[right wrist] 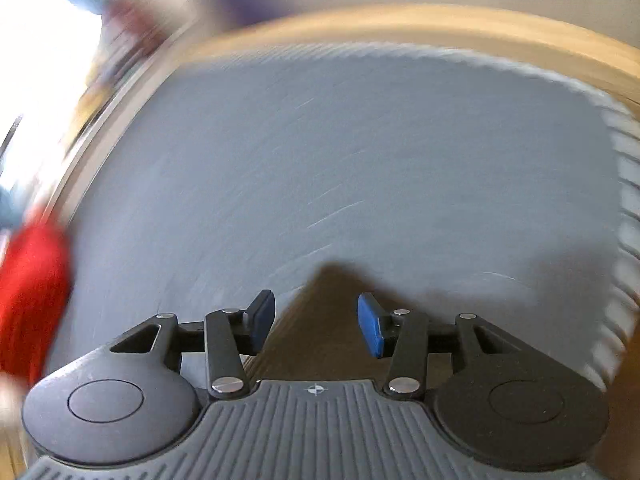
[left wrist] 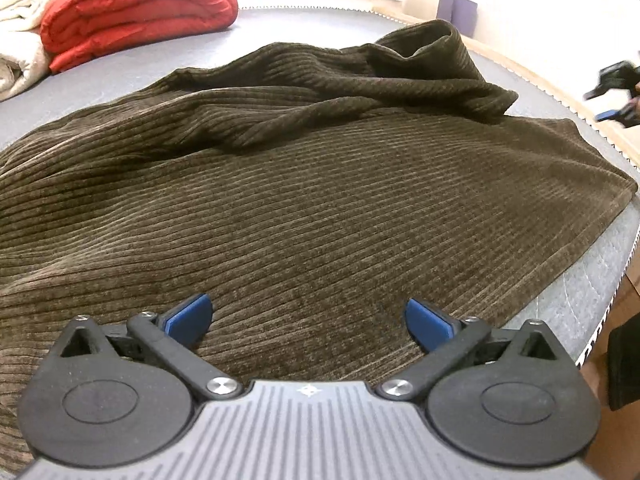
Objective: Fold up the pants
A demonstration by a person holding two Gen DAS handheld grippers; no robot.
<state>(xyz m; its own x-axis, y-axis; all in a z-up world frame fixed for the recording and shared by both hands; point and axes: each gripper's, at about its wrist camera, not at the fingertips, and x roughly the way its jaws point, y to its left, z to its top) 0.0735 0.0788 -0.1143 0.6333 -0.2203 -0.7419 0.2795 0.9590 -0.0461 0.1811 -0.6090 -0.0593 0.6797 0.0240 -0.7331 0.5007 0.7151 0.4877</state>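
Pants [left wrist: 320, 184]: brown corduroy, spread rumpled across grey bed [left wrist: 592, 292], unfolded. Left gripper [left wrist: 308, 318]: wide open, empty, low over cloth, likely choosing an edge. Right gripper [right wrist: 316, 320]: partly open, empty, over bare bed.

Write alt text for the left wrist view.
Brown corduroy pants lie rumpled across a grey mattress, filling most of the view. The left hand-held gripper hovers open just above them, holding nothing. A folded red quilt sits at the far left.
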